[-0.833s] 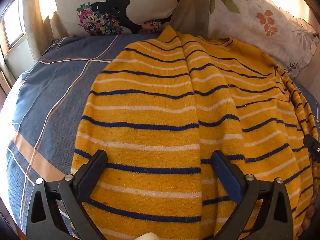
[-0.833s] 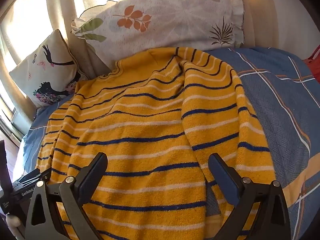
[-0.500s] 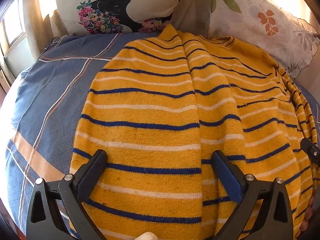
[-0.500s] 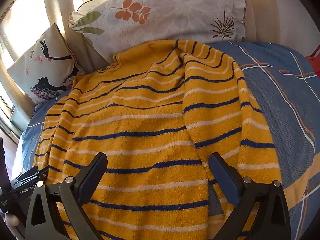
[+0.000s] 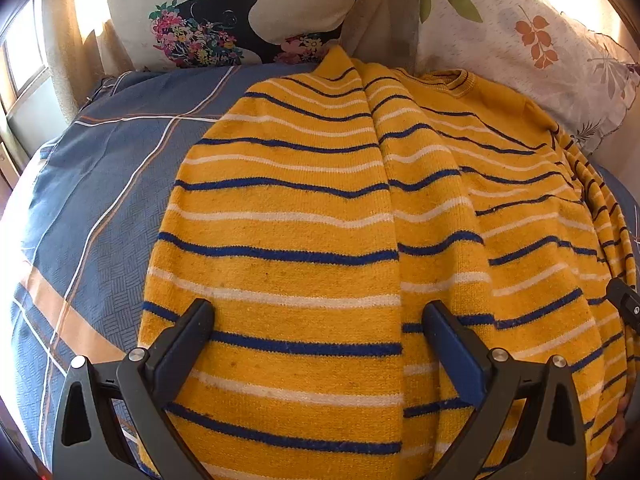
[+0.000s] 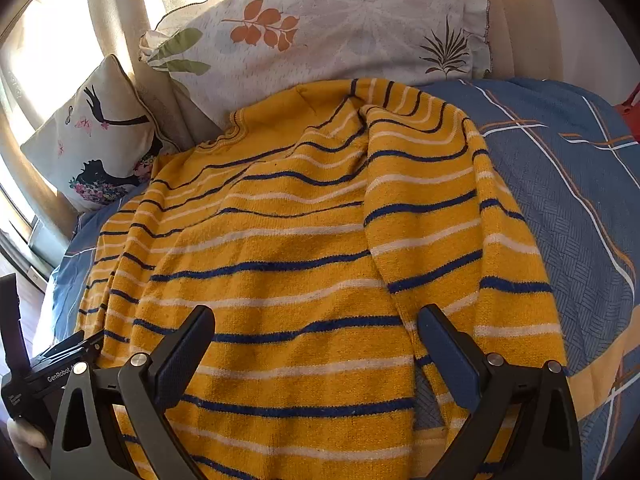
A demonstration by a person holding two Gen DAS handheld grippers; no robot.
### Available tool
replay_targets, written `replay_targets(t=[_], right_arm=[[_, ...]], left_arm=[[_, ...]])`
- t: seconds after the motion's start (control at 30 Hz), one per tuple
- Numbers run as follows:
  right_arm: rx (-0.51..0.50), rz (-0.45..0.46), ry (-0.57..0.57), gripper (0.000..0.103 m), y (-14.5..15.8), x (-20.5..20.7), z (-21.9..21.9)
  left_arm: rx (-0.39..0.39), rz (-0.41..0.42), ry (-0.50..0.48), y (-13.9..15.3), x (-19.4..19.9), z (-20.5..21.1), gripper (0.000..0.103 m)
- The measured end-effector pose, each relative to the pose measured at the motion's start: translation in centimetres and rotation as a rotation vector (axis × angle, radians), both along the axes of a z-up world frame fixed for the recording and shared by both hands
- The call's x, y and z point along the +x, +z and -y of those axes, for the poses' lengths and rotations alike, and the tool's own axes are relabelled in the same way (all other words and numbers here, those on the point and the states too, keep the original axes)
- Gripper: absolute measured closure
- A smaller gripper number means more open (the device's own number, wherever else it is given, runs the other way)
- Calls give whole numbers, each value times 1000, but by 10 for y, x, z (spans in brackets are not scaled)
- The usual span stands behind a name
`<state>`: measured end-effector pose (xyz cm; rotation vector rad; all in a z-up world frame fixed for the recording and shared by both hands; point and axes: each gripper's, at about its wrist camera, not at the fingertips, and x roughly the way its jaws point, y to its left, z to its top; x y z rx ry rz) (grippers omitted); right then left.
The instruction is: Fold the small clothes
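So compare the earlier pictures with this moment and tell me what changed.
In the right wrist view the pillows sit lower and the near hem of the striped sweater has slid out of frame, so the right gripper has tipped up or crept forward a little. Nothing was grasped or released. The left gripper barely shifted; both sets of jaws stayed wide open above the sweater, which lies as before on the blue bedsheet.

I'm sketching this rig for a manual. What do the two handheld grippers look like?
Both match. The left gripper has black triangular finger frames with cut-out windows, silver pivot bolts, and long fingers with dark blue textured pads. The right gripper is built the same. In the right wrist view, the left unit's black body carries white "GenRobot" lettering. No cables or sleeves show.
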<state>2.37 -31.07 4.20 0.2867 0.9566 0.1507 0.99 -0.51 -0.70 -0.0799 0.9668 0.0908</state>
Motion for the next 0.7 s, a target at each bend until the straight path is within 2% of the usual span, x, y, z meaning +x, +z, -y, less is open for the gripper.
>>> replay_targets(t=[0.2,0.33,0.4,0.5,0.63,0.7], right_arm=[[-13,-4,-1,0,0,1,-1],[-16,-6,-8,0,0,1,0],[-29,-8,-9,0,0,0,0],[-40,-8,-10,0,0,-1,-1],[-47,-6,-8,0,0,-1,-2],[-52,-4,-8,0,0,-2,-2]], left_arm=[[28,7,78,1,0,4,0],[-21,33,73,4,-5,-4,0],[-57,89,70,12,-13,-9,2],[-61,249,92,35,-41,-12,3],[-100,378,24,67,-73,-7,3],[-90,431,-16,84,-85,-2,2]])
